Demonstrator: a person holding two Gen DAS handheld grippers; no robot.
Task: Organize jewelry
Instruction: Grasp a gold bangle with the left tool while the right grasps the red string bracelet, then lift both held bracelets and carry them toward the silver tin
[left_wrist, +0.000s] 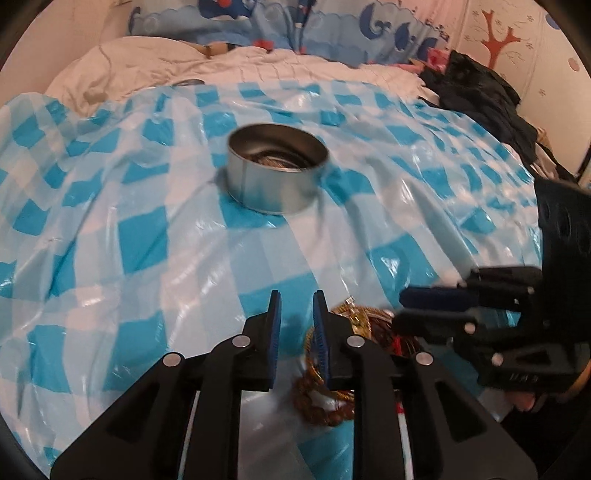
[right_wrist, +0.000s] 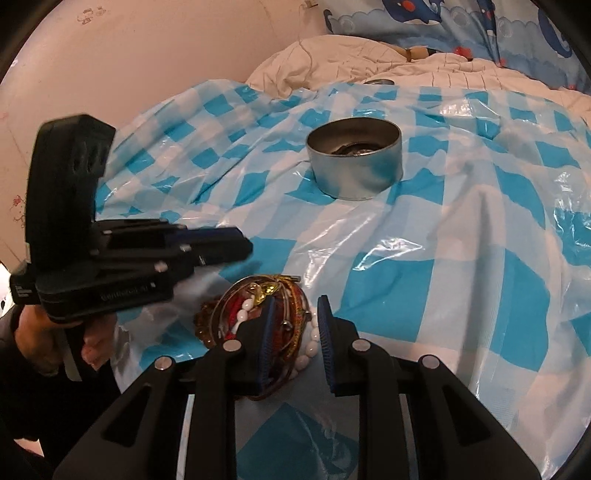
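The jewelry pile (right_wrist: 258, 314) is lying on the bed well short of the tin (right_wrist: 354, 162), directly under the right hand-held gripper (right_wrist: 297, 314), jaws apart and empty, while the left hand-held gripper (left_wrist: 297, 314), also apart, is sitting just left of the pile.

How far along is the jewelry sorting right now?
Early. The round silver metal tin already holds something, unclear what. Neither the left tool nor the right tool grips anything; both are open. The tangled pile of beaded bracelets and bangles remains on the checkered sheet.

Black plastic grippers, blue ribbed fingers (right_wrist: 266, 332), silver pivot screws (right_wrist: 232, 345)
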